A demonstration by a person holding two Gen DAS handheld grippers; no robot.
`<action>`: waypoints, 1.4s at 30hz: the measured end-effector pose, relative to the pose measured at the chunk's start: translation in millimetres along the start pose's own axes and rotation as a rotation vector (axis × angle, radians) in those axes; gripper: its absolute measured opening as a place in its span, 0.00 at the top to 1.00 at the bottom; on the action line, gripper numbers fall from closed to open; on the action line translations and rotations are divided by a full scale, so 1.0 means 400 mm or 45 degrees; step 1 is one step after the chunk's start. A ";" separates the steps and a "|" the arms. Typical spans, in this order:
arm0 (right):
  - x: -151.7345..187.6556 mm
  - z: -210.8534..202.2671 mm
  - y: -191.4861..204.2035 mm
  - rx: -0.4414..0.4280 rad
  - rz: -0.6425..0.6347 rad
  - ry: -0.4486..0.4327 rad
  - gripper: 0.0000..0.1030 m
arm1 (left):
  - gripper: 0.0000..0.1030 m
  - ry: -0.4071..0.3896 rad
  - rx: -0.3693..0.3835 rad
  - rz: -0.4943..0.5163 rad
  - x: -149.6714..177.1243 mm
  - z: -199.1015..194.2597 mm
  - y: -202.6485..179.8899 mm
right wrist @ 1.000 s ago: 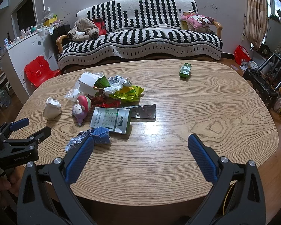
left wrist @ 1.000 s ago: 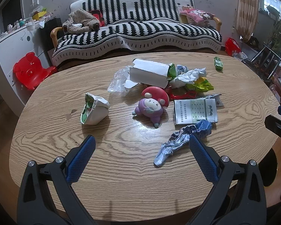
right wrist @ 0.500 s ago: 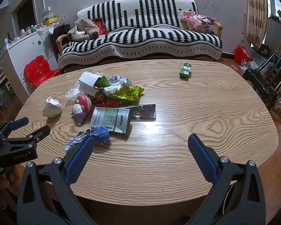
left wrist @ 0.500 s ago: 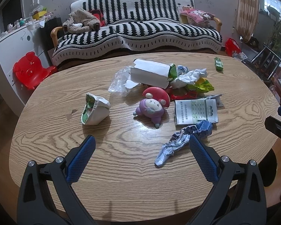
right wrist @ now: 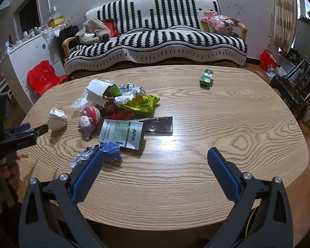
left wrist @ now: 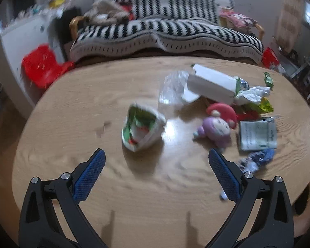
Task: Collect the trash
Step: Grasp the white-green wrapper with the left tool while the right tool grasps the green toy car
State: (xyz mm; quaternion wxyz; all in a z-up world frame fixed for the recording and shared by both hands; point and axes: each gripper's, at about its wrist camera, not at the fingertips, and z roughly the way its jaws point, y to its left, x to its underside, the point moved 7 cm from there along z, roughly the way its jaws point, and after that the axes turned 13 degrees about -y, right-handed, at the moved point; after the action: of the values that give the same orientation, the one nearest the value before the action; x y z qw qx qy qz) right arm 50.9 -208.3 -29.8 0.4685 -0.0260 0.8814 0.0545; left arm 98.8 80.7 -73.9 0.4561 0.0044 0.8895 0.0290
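Trash lies on the oval wooden table. A crumpled white and green wrapper sits just ahead of my open left gripper, centred between its fingers. Further right are a white carton, clear plastic, white crumpled paper, a yellow-green bag, a printed booklet, a blister pack and crumpled blue foil. My right gripper hangs open over the near table edge, holding nothing. The left gripper shows at the left edge of the right wrist view, near the white wrapper.
A purple and red plush toy lies among the trash. A small green toy car stands apart at the far right. Behind the table is a striped sofa, a red child's chair to its left, and a black rack at right.
My left gripper has swung left and forward; the white and green wrapper now sits centred between its fingers. The view is motion-blurred. The right gripper has stayed put.
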 end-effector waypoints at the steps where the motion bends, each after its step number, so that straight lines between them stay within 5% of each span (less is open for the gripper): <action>1: -0.002 0.005 0.000 0.002 -0.005 0.001 0.05 | 0.06 0.004 0.002 0.024 -0.003 0.023 0.000; 11: -0.070 0.119 -0.088 0.119 -0.020 -0.030 0.05 | 0.06 0.051 -0.031 0.047 -0.007 0.219 0.014; 22: -0.176 0.522 -0.352 0.359 0.147 0.077 0.05 | 0.07 0.099 0.025 0.121 0.016 0.260 -0.029; 25: -0.214 0.627 -0.389 0.397 0.142 0.104 0.05 | 0.19 0.104 0.062 0.071 0.015 0.258 -0.027; 27: -0.236 0.695 -0.402 0.400 0.140 0.113 0.05 | 0.35 0.115 0.082 0.046 0.011 0.258 -0.018; 30: -0.246 0.781 -0.412 0.414 0.113 0.145 0.06 | 0.43 0.132 0.094 0.037 0.014 0.261 -0.013; 35: -0.237 0.850 -0.421 0.383 0.173 0.175 0.30 | 0.43 0.154 0.128 0.038 0.015 0.256 -0.015; 38: -0.243 0.839 -0.405 0.367 0.172 0.169 0.68 | 0.43 0.148 0.113 0.032 0.006 0.246 -0.005; 42: -0.229 0.763 -0.378 0.338 0.115 0.168 0.68 | 0.43 0.094 0.080 0.035 -0.026 0.214 0.010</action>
State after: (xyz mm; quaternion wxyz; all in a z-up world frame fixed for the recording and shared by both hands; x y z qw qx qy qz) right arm 368.0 -322.2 -134.3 0.4058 0.0723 0.9101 -0.0434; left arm 174.1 88.5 -115.2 0.4223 0.0301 0.9059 0.0075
